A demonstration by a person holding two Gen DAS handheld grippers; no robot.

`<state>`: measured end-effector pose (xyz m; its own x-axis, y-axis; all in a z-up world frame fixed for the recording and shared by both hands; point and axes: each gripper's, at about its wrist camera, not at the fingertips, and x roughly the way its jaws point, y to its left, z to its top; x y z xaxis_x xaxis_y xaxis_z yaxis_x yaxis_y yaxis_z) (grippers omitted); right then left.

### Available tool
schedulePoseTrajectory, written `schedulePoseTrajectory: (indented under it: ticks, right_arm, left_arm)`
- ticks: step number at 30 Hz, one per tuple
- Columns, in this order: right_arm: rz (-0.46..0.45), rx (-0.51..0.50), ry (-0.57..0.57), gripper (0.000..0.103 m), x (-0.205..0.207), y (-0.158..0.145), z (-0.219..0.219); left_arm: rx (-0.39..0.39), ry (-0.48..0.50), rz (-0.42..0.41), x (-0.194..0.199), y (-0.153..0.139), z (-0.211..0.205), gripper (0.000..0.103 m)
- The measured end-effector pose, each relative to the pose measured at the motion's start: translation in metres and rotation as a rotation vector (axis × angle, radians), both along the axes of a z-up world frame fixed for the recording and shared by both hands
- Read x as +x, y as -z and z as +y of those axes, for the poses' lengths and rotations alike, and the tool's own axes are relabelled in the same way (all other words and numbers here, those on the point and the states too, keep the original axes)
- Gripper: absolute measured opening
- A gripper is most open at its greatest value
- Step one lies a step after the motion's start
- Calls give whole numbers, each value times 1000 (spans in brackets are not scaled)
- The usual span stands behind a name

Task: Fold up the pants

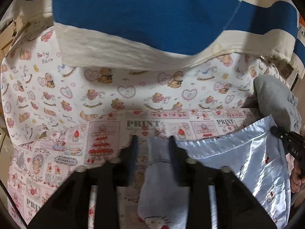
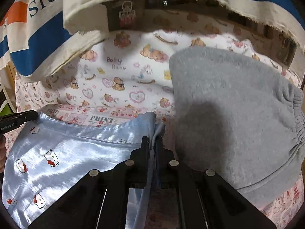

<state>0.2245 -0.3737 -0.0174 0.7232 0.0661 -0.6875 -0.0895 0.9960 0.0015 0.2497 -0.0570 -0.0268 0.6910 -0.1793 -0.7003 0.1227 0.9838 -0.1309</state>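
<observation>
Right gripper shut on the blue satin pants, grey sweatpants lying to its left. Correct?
Not quite: the grey sweatpants lie to the right of the right gripper, not its left, as the right wrist view shows. The rest holds: that gripper is shut on an edge of the blue satin pants.

I'm looking at the pants [image 2: 63, 152] — pale blue satin, printed with white cat faces and red bows — lying spread on the patterned bedding, one corner bunching upward at the right.
</observation>
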Motion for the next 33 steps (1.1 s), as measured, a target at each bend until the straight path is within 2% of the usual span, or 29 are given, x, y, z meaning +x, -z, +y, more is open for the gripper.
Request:
schedulePoseTrajectory:
  ticks: [2, 4, 7, 11, 16, 21, 24, 28, 31, 33]
  right_arm:
    - [3, 32, 11, 24, 0, -4, -5]
    - [-8, 75, 7, 24, -6, -12, -10]
    - [-30, 67, -4, 24, -21, -29, -11]
    - [-90, 67, -25, 24, -57, -54, -11]
    - [-208, 103, -25, 24, -123, -89, -16]
    - [-338, 149, -29, 24, -200, -117, -19]
    - [-348, 229, -55, 24, -238, -121, -17]
    - [-401, 239, -71, 24, -284, -114, -8]
    - [-438, 244, -23, 24, -313, -105, -8]
    - [-449, 242, 2, 25, -326, -96, -6]
  left_arm:
    - [6, -2, -9, -5, -5, 5, 46]
    - [19, 0, -18, -13, -11, 9, 47]
    - [38, -6, -56, -30, -24, 17, 48]
    - [129, -65, -201, -72, -47, 18, 49]
    - [105, -97, -361, -136, -75, 20, 49]
    - [116, -124, -514, -208, -97, 8, 51]
    - [78, -103, -569, -248, -107, 2, 51]
    - [65, -70, -607, -290, -108, -9, 52]
    - [68, -51, -597, -310, -99, -16, 55]
    - [33, -49, -591, -325, -89, -16, 55]
